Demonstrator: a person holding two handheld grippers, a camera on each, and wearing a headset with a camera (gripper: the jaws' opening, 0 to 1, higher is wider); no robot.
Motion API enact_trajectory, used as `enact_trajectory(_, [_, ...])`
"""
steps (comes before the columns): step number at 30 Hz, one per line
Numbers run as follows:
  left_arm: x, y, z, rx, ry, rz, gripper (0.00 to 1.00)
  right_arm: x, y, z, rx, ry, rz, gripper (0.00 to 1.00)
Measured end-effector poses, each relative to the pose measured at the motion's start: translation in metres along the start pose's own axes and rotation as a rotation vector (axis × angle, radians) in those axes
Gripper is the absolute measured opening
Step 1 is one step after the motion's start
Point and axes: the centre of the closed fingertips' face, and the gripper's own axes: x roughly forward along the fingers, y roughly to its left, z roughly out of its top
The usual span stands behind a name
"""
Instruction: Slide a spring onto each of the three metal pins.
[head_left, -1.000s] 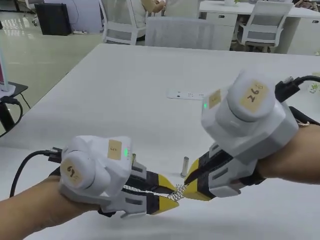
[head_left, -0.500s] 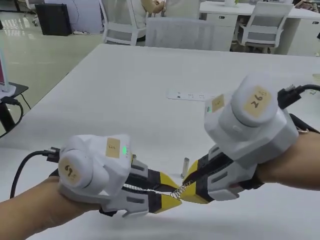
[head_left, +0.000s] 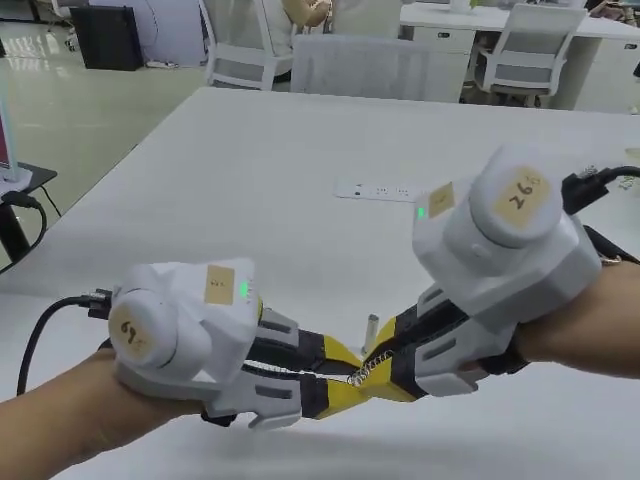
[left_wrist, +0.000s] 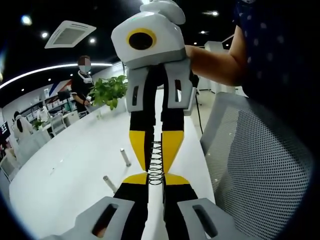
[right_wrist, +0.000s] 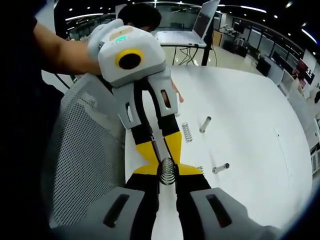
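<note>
since half second ago claws came closer, tips now overlap: right claw (right_wrist: 169, 172) pinches small steel coil spring (left_wrist: 156, 159), left claw (left_wrist: 156, 181) grips thin metal pin (head_left: 300, 373); spring likely sliding further on.

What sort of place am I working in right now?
Probably an open-plan office or lab: a long white table, rolling office chairs behind it, and a potted plant nearby.

Bright, even light from the ceiling lights (left_wrist: 25, 20) washes my tabletop (head_left: 250, 180) pale toward its far edge. A soft shadow sits under my left gripper (head_left: 352, 378) by the near edge. Both gripper views bow at their borders, yet the spring (left_wrist: 156, 160) looks crisp.
</note>
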Motion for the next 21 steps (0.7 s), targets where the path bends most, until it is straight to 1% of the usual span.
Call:
enact_trajectory(7, [0.000, 0.000, -0.001, -0.002, 0.003, 0.001, 0.03, 0.001, -0.001, -0.001, 0.005, 0.016, 0.003, 0.09])
enact_trajectory(10, [0.000, 0.002, -0.003, -0.011, 0.007, 0.007, 0.09, 0.000, -0.002, -0.001, 0.003, 0.020, 0.002, 0.09])
enact_trajectory(11, [-0.001, 0.002, -0.004, -0.014, 0.006, 0.008, 0.09, 0.000, -0.002, -0.001, 0.005, 0.022, 0.003, 0.09])
enact_trajectory(12, [-0.001, 0.003, -0.005, -0.019, 0.007, 0.009, 0.09, 0.000, -0.002, -0.002, 0.005, 0.025, 0.003, 0.09])
enact_trajectory(16, [-0.004, 0.006, -0.009, -0.046, 0.008, 0.020, 0.14, 0.000, -0.005, -0.006, 0.007, 0.040, 0.003, 0.09])
enact_trajectory(21, [-0.007, 0.009, -0.014, -0.070, 0.012, 0.029, 0.18, -0.001, -0.010, -0.014, 0.011, 0.061, -0.003, 0.09])
